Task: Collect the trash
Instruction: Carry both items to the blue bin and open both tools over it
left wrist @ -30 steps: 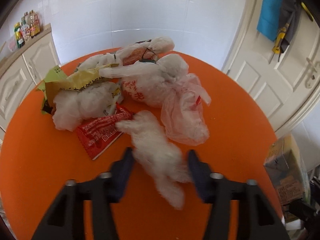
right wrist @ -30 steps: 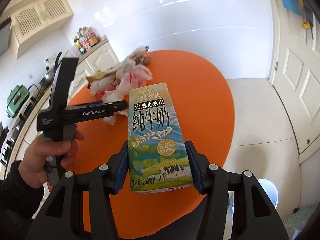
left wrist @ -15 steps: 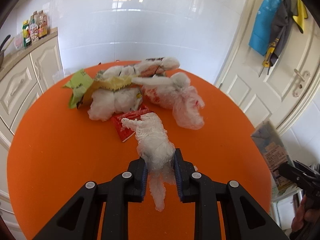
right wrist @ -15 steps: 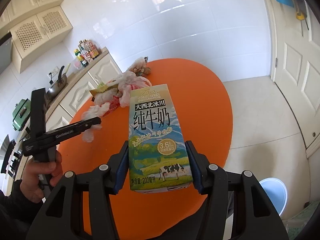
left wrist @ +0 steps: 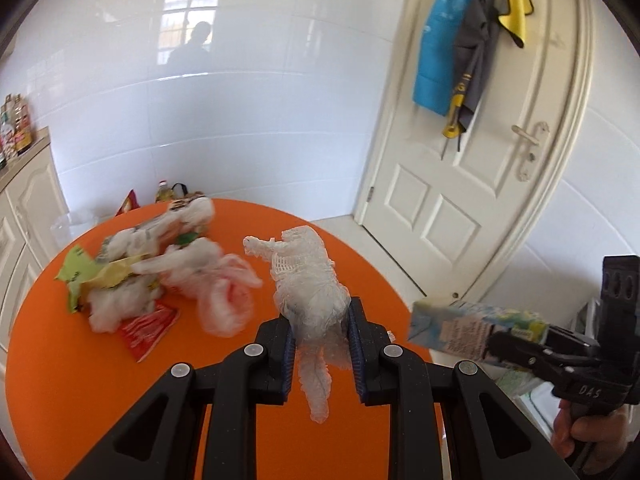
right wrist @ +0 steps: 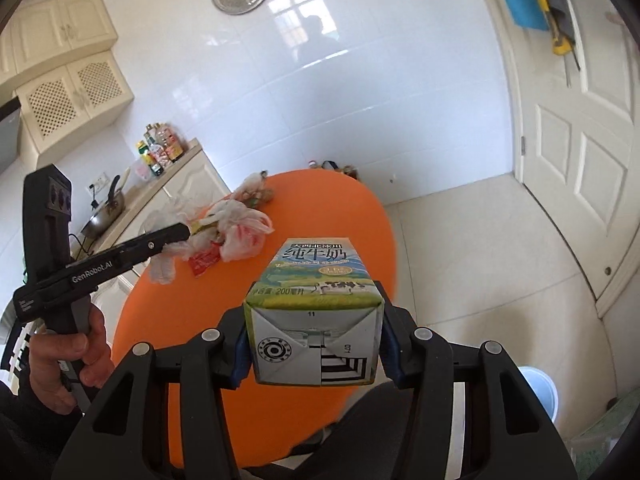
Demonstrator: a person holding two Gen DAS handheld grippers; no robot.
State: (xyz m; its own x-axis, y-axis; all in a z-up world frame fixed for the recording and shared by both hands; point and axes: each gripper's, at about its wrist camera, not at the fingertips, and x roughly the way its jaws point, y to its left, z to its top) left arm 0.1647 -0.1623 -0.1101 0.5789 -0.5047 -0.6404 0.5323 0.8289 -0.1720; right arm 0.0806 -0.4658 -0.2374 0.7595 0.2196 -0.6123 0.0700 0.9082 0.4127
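My left gripper [left wrist: 322,320] is shut on a white foam net sleeve [left wrist: 308,280], held up above the round orange table [left wrist: 80,380]; one end dangles below the pads. My right gripper [right wrist: 314,312] grips a small milk carton [right wrist: 316,300], whose folded bottom faces the camera, and its jaws are closing a little tighter on the carton. In the left wrist view that carton [left wrist: 460,328] hangs off the table's right edge. A heap of plastic bags and wrappers [left wrist: 160,280] lies on the far left part of the table.
A white bin with a blue rim [right wrist: 536,392] stands on the floor to the lower right. A closed white door [left wrist: 460,200] is on the right, and cream cabinets with bottles [right wrist: 160,152] are on the left. A person's hand [right wrist: 68,360] holds the left tool.
The left gripper shut on the foam net and lifted it off the table, swinging right. The right gripper rose, and the carton tipped so its bottom faces the camera.
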